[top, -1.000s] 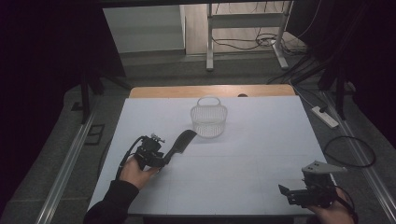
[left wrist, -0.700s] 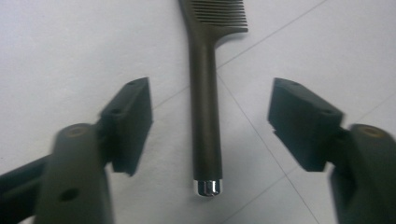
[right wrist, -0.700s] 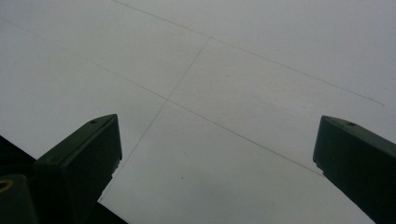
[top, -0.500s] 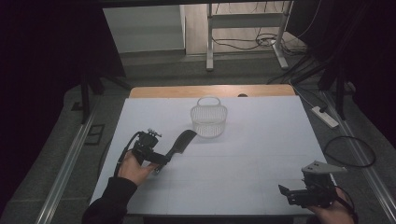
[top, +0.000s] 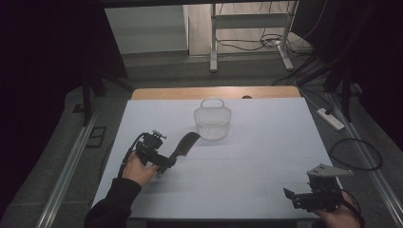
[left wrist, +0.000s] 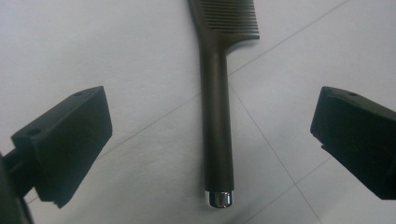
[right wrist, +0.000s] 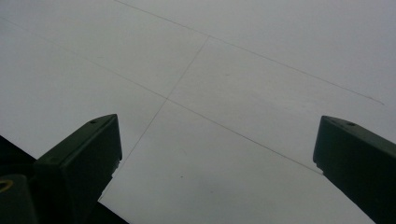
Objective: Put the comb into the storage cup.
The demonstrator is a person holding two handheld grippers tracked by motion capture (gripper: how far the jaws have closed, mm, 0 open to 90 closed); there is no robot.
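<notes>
A white table (top: pixel 266 156) is taking up most of the high view, with a strip of bare wood along its far edge. A small white wire basket (top: pixel 212 121) is standing upright on the far middle part of the table, its handle raised.

Just in front of the basket and slightly to its left, a black hairbrush (top: pixel 183 145) is lying flat on the table, apart from the basket. Its head is pointing toward the basket and its handle is pointing back toward the person's left hand (top: pixel 139 168).

The left gripper (top: pixel 166 163) is hovering at the handle end of the brush. In the left gripper view, its jaws are standing wide apart on either side of the handle, touching nothing, and the handle's small silver cap (left wrist: pixel 219 199) is lying between them, near the bottom of that view.

The right gripper (top: pixel 291 196) is sitting near the table's near right corner, well apart from the brush and basket. In the right gripper view, its jaws are spread wide over bare table, holding nothing.
</notes>
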